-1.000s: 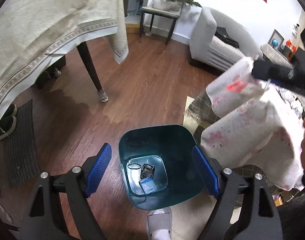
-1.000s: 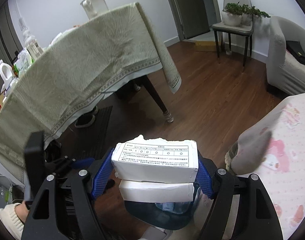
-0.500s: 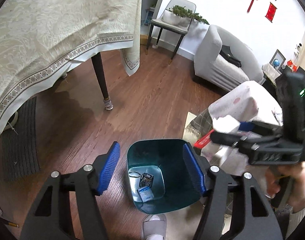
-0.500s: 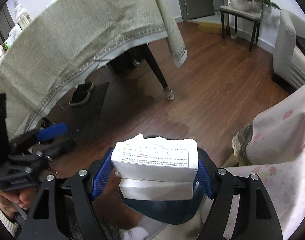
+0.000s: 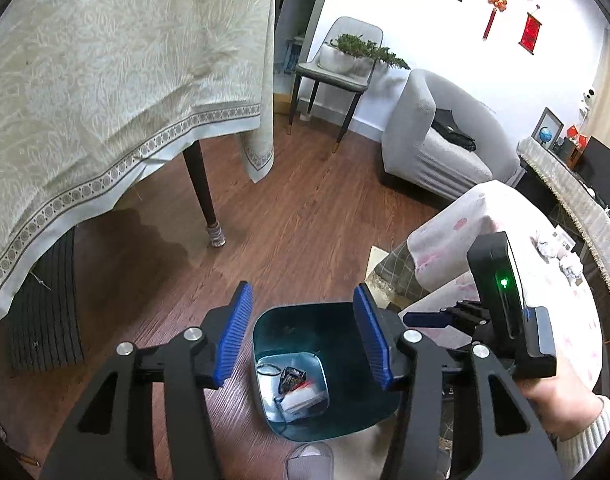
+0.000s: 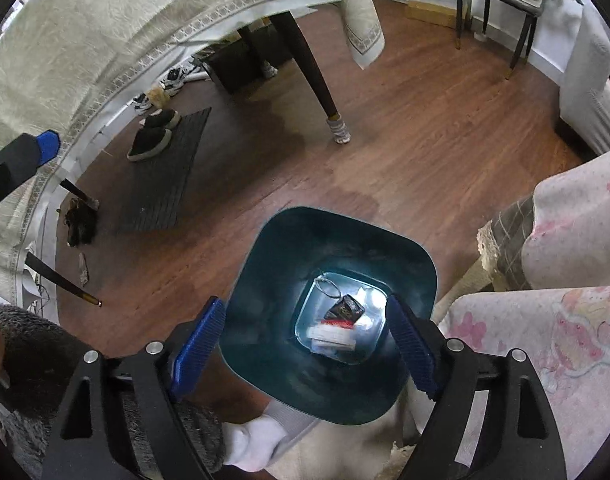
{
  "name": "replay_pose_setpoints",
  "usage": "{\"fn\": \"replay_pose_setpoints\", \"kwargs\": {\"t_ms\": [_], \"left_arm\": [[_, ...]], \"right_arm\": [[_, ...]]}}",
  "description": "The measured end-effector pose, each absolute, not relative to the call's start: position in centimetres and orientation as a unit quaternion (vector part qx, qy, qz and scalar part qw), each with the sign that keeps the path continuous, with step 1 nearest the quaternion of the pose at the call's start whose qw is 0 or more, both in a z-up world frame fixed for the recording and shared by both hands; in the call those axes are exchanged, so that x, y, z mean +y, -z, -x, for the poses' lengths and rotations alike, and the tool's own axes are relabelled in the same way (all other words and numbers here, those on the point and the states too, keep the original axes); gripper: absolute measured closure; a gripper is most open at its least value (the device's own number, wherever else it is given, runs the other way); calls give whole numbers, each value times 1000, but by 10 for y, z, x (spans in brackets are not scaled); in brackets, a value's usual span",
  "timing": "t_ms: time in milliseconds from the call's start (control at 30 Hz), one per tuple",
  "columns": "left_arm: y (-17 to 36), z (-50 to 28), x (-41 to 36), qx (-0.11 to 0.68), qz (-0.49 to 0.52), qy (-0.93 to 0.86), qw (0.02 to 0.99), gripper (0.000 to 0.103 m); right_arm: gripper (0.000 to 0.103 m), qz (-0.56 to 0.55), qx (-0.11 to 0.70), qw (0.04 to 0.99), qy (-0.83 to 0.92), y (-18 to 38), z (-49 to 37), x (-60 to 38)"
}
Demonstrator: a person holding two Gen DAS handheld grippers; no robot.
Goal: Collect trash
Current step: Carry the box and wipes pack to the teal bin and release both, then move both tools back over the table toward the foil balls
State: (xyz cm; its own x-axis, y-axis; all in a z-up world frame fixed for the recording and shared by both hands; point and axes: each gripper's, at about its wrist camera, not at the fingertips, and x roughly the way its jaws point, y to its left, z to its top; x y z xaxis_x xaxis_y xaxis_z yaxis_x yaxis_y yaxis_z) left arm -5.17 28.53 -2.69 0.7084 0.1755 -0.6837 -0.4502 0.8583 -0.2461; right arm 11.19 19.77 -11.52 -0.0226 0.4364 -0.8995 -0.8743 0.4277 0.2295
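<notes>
A teal bin [image 6: 265,280] stands on the wooden floor straight below my right gripper [image 6: 305,304]. Its jaws are opening and nothing is between them. A white box [image 6: 331,338] lies at the bottom of the bin beside a black wrapper [image 6: 345,308] and a clear ring [image 6: 329,284]. In the left wrist view the same bin [image 5: 337,320] sits below my left gripper [image 5: 301,292], with the white box [image 5: 305,398] inside. The left jaws are closing on empty air. A hand [image 5: 561,404] holds the right gripper at the right edge.
A table under a pale cloth [image 5: 105,100] hangs over the left, with its dark leg [image 5: 203,196] nearby. A mat with shoes [image 6: 161,168] lies under it. A pink-patterned covered surface [image 6: 565,340] borders the bin's right. A socked foot [image 6: 257,436] is beside the bin. A grey sofa [image 5: 433,136] stands behind.
My right gripper came down over the bin and let go of the white box, which now lies inside. My left gripper rose a little and its jaws narrowed.
</notes>
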Motion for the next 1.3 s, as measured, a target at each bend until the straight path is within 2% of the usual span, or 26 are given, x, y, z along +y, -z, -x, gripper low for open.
{"fn": "replay_pose_setpoints", "kwargs": {"t_ms": [433,767,1300], "left_arm": [[6,37,266,318,201,-155,913,48],[-11,5,226,309,175,-127,926,48],[-22,-49,158,295,151,-74,941,32]], "right_arm": [[20,180,463,700,-513,62,-114,168],[30,138,419,749,-494,16,-137,115],[31,123,389,818,-406,-10,-180,4]]}}
